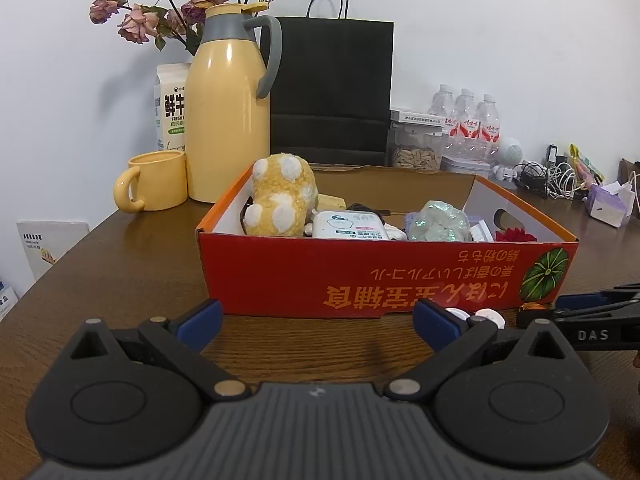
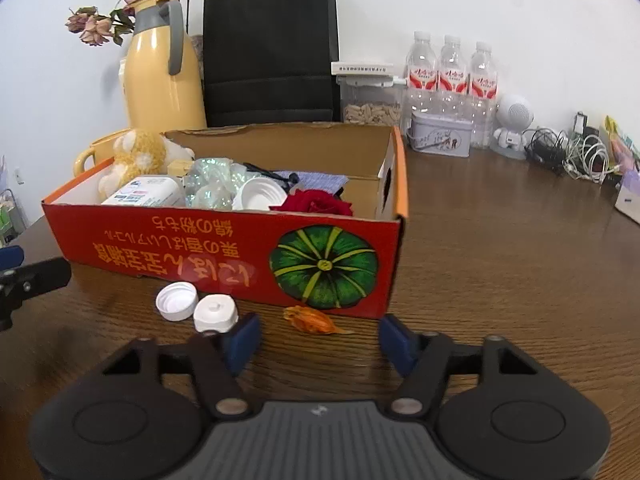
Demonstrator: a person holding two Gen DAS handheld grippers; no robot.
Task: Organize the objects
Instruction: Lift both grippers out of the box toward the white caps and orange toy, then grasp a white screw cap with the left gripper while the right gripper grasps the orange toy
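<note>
Nearest in the right wrist view, the right gripper [image 2: 318, 338] is seen with its blue pads apart and nothing pressed between them. Just past the pads, at twelve o'clock, a small dried orange flower [image 2: 314, 320] lies on the brown wooden table [image 2: 500, 280]. It is judged to be very light, thin and crumbly, so it should be pinched softly across its fat middle, not by its thin tip. At eleven o'clock from the flower, two white plastic bottle caps [image 2: 196, 307] are set side by side, touching. They are judged to be light, hard and a bit slippery, best held across their round rims.

The left gripper [image 1: 318, 324] is held wide open and empty over the bare table.

Further back, the red cardboard box with a green pumpkin picture [image 2: 224, 256] is placed. Inside it, a fluffy yellow soft toy [image 1: 282, 200], a white wipes pack [image 1: 350, 226] and a red cloth rose [image 2: 314, 202] are kept.

The box floor is hidden by its front wall. In the left view the caps are partly covered by a pad, and the flower is hardly seen.
</note>
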